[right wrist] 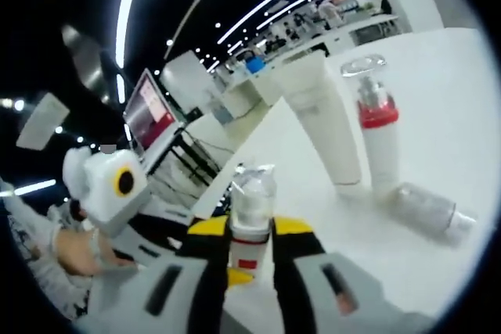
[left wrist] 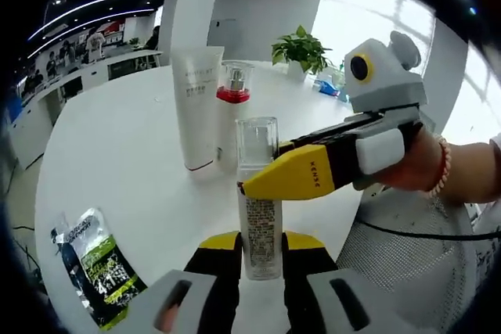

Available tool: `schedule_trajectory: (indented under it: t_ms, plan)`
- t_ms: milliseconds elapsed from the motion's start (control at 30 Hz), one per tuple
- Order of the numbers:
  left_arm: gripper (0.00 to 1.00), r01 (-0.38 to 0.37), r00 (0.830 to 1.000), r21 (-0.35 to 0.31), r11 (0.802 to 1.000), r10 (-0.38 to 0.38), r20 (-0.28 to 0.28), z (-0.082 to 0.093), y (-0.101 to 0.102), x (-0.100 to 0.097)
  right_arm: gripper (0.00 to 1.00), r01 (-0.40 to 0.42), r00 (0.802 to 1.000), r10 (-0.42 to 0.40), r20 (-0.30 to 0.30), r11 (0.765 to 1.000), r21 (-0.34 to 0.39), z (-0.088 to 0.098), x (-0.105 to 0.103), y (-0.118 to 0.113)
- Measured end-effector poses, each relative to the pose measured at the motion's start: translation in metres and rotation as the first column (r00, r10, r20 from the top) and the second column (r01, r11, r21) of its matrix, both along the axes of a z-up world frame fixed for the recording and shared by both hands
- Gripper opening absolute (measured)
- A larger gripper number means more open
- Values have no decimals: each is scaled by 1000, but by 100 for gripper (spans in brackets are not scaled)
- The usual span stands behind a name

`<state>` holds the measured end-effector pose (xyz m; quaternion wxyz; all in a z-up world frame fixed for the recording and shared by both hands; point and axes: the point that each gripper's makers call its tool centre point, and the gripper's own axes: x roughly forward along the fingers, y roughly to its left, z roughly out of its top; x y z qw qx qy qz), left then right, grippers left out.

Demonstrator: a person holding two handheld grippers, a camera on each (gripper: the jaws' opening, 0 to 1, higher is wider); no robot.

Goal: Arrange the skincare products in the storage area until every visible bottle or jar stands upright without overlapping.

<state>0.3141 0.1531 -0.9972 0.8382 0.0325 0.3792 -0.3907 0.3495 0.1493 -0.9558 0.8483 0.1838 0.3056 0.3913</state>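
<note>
Landmark: the clear-capped bottle (left wrist: 260, 209), standing upright on the white table (left wrist: 117, 162).

Left gripper (left wrist: 260, 249): its jaws pinch the bottle's lower body from both sides. Right gripper (left wrist: 291, 174): its yellow-tipped jaws close on the same bottle just below the cap; the right gripper view confirms the neck of the bottle (right wrist: 252, 201) held between that gripper's (right wrist: 250, 242) jaws.

Behind the bottle stand a white tube (left wrist: 197, 107) and a red-collared bottle (left wrist: 232, 111), both upright, just beside each other.

The left gripper view alone shows a green sachet (left wrist: 98, 267) lying flat, well apart from the bottle. The right gripper view alone shows a clear bottle (right wrist: 429, 210) lying on its side near the red-collared bottle's base.
</note>
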Motion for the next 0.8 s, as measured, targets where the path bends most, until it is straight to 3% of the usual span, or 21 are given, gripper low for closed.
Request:
schedule_trajectory:
  t_ms: [233, 433, 600, 800]
  plan:
    - [19, 18, 999, 85, 996, -22, 41, -5, 7, -2, 19, -10, 1000, 10, -20, 1000, -21, -5, -5, 5]
    - [19, 15, 999, 112, 994, -20, 44, -6, 12, 2, 19, -18, 1000, 18, -10, 999, -32, -6, -3, 9]
    - [19, 23, 996, 192, 981, -39, 80, -9, 16, 1, 19, -19, 999, 19, -47, 1000, -13, -10, -6, 9]
    - [19, 25, 995, 222, 975, -47, 93, -11, 20, 1, 19, -24, 997, 24, -67, 1000, -5, -12, -8, 12]
